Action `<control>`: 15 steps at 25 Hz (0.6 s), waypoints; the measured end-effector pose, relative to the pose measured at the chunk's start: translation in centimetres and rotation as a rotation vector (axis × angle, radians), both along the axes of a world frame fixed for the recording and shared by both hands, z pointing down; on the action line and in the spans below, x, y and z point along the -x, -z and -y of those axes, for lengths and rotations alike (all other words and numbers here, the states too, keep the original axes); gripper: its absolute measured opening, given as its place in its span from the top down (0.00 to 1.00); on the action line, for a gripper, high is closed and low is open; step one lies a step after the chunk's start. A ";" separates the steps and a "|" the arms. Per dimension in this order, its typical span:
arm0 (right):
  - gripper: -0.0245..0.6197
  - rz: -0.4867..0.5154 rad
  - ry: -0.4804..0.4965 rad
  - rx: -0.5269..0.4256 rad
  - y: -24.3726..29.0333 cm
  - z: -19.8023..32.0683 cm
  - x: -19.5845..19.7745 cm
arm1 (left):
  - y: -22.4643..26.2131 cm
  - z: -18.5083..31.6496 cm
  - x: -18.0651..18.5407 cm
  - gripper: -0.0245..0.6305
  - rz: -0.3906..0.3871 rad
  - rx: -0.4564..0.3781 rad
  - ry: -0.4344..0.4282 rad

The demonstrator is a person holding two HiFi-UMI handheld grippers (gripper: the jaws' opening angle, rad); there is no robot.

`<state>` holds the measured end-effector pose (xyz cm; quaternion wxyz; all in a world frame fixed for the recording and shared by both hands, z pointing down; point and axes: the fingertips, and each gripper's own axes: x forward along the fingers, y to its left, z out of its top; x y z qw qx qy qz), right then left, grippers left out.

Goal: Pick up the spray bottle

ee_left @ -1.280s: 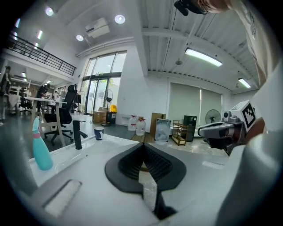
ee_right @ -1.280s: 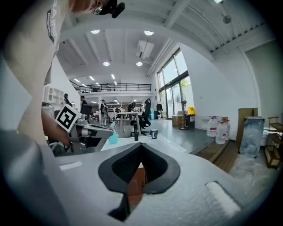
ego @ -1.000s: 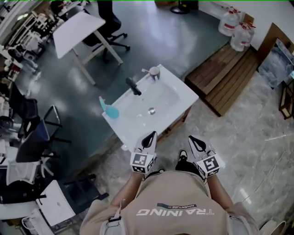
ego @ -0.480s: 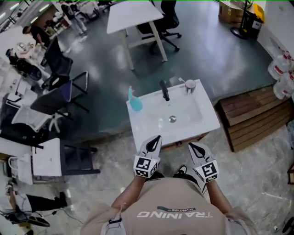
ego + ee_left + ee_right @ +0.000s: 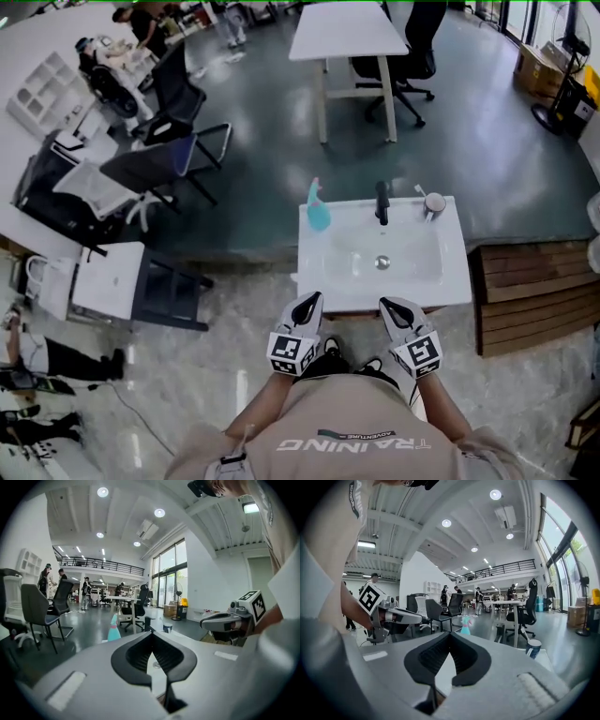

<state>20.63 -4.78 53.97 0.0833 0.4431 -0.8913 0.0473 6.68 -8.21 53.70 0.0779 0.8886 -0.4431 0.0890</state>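
- Head view: you stand at the front edge of a white washbasin (image 5: 457, 255), with both grippers held side by side at its near rim.
- The spray bottle (image 5: 318, 208) is teal and stands upright on the basin's back left corner, just left of the black faucet (image 5: 382, 202). It is well apart from both of your grippers, and neither one touches it.
- A cup (image 5: 433, 203) with a toothbrush in it stands on the back right corner, on the other side of the faucet. The drain (image 5: 382, 262) sits in the middle of the bowl.
- Your left gripper (image 5: 307, 302) points toward the basin's front left part. In the left gripper view its jaws meet tip to tip with nothing between them. The bottle shows there beyond the jaws and to their left.
- Your right gripper (image 5: 397, 307) points toward the basin's front right part. In the right gripper view its jaws are also pressed together and hold nothing. The bottle shows there far off, just right of the line of the jaws, and the cup stands further to the right.
- A slatted wooden platform (image 5: 530, 291) lies on the floor just beside the basin's right side.
- Beyond the basin stands a white table (image 5: 347, 33), and several office chairs (image 5: 159, 169) stand to the far left.
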 end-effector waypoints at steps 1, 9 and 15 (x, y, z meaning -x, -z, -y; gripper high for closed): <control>0.96 0.000 0.008 0.003 0.0 0.3 0.3 | -0.2 0.1 0.5 0.93 -0.004 0.007 0.012; 0.96 -0.065 0.018 0.011 0.5 3.3 2.0 | -0.3 3.9 2.0 0.93 -0.032 0.012 0.002; 0.96 -0.038 -0.027 0.005 2.0 7.8 2.1 | 1.6 9.3 2.3 0.93 -0.056 -0.041 -0.033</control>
